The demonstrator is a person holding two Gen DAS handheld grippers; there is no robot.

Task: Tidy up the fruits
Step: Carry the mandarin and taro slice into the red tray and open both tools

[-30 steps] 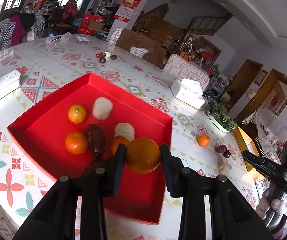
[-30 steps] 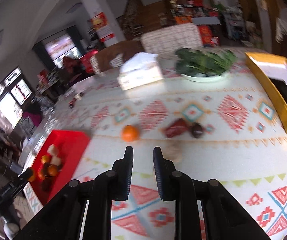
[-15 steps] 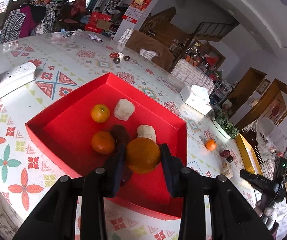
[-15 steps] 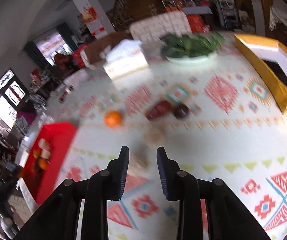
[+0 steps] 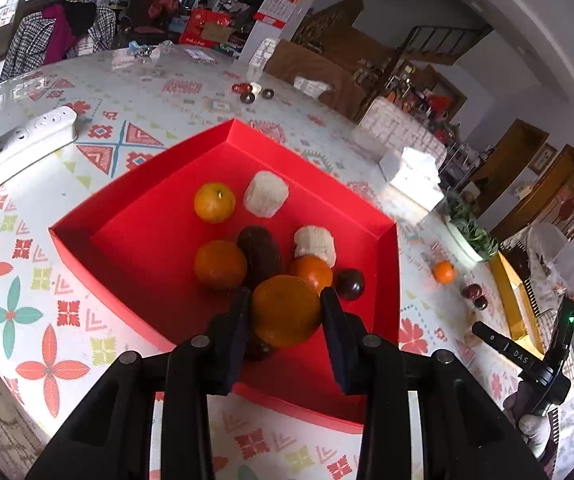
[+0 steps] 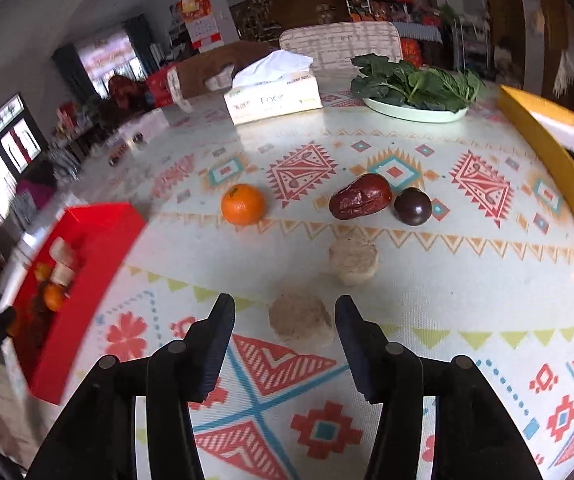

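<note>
My left gripper is shut on a large orange and holds it above the red tray. The tray holds several fruits: oranges, white cakes, a red date and a dark plum. My right gripper is open, its jaws on either side of a pale round cake on the table. Beyond it lie a second pale cake, an orange, a red date and a dark plum. The red tray shows at the left of the right wrist view.
A tissue box, a plate of greens and a yellow box stand beyond the fruit. A white power strip and small dark fruits lie past the tray. Chairs line the table's far edge.
My left gripper has pulled back and up with the orange, so more of the tray shows. My right gripper has opened wide and come down around the nearest pale cake.
</note>
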